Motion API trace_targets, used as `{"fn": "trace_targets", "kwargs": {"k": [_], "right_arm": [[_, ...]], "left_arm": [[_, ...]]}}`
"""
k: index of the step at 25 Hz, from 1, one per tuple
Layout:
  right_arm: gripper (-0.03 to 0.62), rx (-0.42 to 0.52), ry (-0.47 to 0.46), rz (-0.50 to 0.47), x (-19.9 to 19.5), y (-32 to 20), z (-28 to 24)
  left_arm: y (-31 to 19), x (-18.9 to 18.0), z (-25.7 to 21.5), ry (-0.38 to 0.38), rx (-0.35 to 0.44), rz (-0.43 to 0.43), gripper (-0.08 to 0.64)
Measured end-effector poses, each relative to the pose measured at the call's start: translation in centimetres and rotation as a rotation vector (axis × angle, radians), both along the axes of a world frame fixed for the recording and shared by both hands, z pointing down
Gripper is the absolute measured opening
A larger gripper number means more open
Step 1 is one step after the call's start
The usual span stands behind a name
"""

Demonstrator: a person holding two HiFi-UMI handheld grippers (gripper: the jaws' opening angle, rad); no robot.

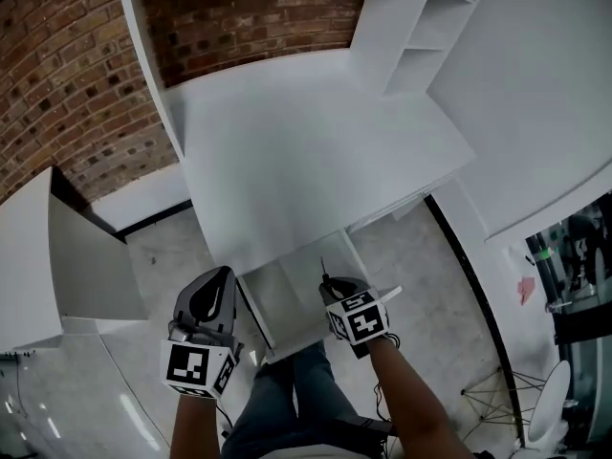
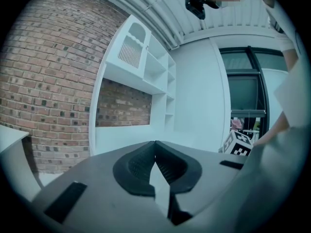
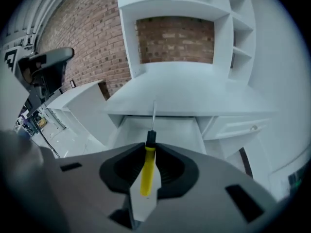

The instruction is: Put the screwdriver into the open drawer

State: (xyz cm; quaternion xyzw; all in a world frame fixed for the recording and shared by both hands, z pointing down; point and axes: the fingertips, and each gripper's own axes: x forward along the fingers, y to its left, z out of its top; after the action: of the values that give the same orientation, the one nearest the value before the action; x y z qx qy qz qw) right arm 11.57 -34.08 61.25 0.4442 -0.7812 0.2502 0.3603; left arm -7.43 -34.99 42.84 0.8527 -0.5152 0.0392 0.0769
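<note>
A screwdriver (image 3: 148, 163) with a yellow handle, black collar and thin metal shaft sits clamped in my right gripper (image 3: 151, 147), its shaft pointing forward over the open white drawer (image 3: 160, 130) under the desk top. From the head view, the right gripper (image 1: 330, 288) hovers over the drawer (image 1: 287, 295), the screwdriver's shaft (image 1: 323, 268) poking out ahead. My left gripper (image 1: 212, 296) hangs to the drawer's left, off the desk; its jaws meet with nothing between them (image 2: 155, 153).
The white desk (image 1: 316, 151) has a brick-backed alcove and shelving (image 1: 421, 36) at its right. A second drawer front with a knob (image 3: 252, 127) lies right of the open one. A low white cabinet (image 1: 48, 256) stands at the left, and cables lie on the floor.
</note>
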Motion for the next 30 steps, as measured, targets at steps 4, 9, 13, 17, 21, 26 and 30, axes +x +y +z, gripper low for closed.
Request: {"fn": "trace_targets", "kwargs": {"k": [4,9,13,17,21,26,30], "right_arm": [[0.077,-0.175,0.038,-0.004,0.3,-1.2,4.6],[0.078,-0.325,0.072,-0.013,0.9,-2.7,8.9],[0.078,-0.428,0.123,-0.055,0.9,-3.5,12.5],[0.079,-0.485,0.176,-0.074,1.0,-4.0,16.3],[0.08,-0.485,0.216,-0.114,0.9,-4.2,18.7],[0.08,-0.469,0.271,-0.147,1.2,-4.3,20.8],[0.081,-0.468,0.278,-0.129,1.5,-4.4,21.9]], "left_arm": [[-1.3,0.8,0.6,-0.023,-0.013,-0.01,0.014],[-2.4,1.4,1.8,-0.053,-0.034,-0.048,0.014],[-2.8,1.3,2.2,-0.069,-0.058,-0.08,0.014],[-2.8,0.8,3.1,-0.109,-0.084,-0.116,0.014],[-2.4,-0.2,3.6,-0.135,-0.099,-0.156,0.014],[-1.3,-1.4,3.9,-0.177,-0.092,-0.197,0.014],[-0.1,-1.8,4.5,-0.198,-0.119,-0.201,0.014]]}}
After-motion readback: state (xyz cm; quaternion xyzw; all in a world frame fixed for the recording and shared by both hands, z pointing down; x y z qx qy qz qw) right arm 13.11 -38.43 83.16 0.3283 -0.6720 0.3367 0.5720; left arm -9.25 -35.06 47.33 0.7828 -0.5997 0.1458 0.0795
